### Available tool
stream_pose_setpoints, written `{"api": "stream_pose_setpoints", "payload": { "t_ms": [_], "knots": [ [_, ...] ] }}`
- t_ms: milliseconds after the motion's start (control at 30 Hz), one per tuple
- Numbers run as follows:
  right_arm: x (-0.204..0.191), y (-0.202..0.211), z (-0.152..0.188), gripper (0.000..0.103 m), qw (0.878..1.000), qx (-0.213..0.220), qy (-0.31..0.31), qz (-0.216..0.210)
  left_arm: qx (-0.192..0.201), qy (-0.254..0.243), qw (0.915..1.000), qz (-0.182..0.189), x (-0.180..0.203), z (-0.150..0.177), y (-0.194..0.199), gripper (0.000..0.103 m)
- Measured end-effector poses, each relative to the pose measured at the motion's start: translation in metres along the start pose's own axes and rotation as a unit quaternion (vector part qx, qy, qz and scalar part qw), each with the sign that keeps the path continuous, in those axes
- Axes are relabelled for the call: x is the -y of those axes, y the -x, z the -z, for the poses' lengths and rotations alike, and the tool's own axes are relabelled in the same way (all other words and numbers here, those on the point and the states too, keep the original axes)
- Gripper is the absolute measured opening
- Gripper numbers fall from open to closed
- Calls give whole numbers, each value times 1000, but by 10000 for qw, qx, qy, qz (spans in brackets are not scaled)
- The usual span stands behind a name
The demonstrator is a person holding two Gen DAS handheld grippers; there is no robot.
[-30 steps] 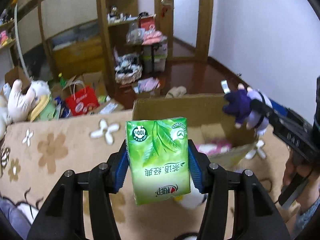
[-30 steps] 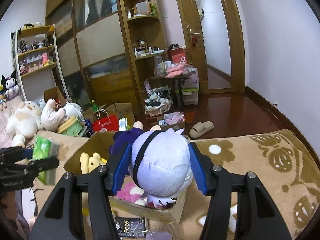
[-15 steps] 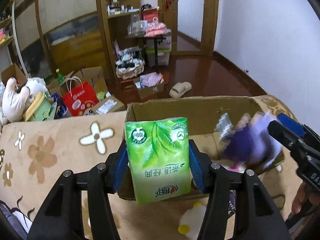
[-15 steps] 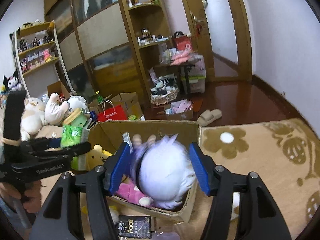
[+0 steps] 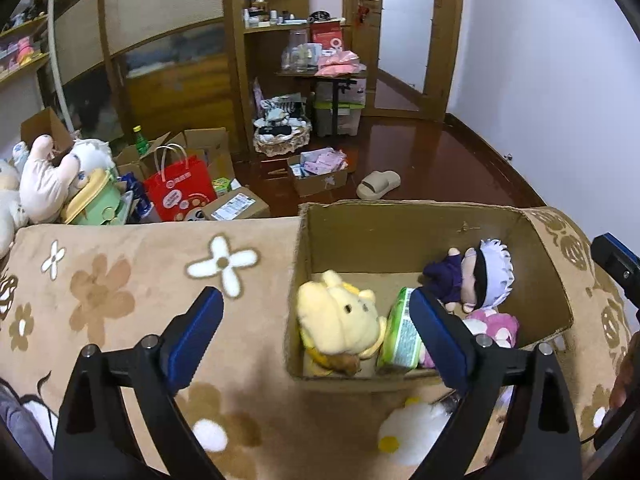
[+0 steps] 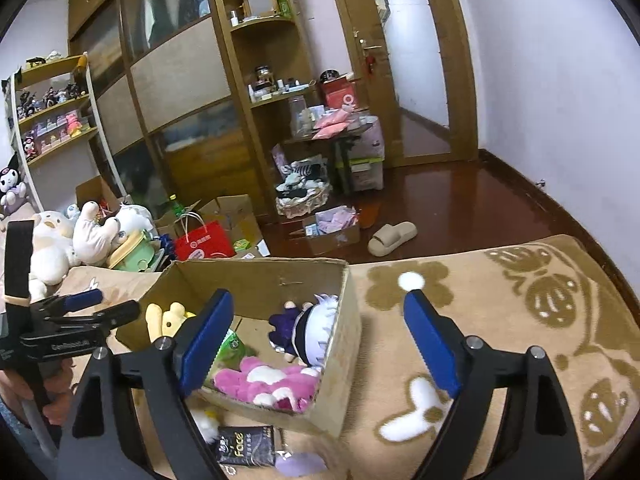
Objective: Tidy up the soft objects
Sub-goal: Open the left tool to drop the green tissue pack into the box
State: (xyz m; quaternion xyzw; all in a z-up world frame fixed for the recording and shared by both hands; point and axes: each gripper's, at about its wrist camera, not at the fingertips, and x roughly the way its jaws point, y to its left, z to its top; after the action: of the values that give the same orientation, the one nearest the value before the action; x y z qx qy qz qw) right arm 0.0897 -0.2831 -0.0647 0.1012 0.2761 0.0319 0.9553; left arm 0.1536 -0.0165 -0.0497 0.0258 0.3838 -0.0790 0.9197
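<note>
The green tissue pack stands on edge in the cardboard box, wedged between the yellow plush and the pink plush. The purple-clad doll with white hair lies beside them against the box's far side. The box rests on a tan flowered blanket. Both tools, left and right, have just been opening; their jaws stand wide apart with nothing between them.

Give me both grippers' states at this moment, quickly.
Left gripper: open, jaws just opened, holding nothing; the green tissue pack lies in the brown cardboard box.
Right gripper: open, jaws just opened, empty; the white-haired purple plush doll lies in the box.
</note>
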Motion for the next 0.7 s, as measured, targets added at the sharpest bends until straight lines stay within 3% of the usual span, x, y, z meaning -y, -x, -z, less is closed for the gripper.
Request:
{"api": "stream_pose_setpoints", "payload": {
  "t_ms": [200,700],
  "knots": [
    [-1,22,4,91,9999,36,30,117,3,205,9997,-96,-9,8,20,93],
    [-15,62,35,91,9997,-92,77,205,-346,-8,9994,20,2,42,62,93]
  ]
}}
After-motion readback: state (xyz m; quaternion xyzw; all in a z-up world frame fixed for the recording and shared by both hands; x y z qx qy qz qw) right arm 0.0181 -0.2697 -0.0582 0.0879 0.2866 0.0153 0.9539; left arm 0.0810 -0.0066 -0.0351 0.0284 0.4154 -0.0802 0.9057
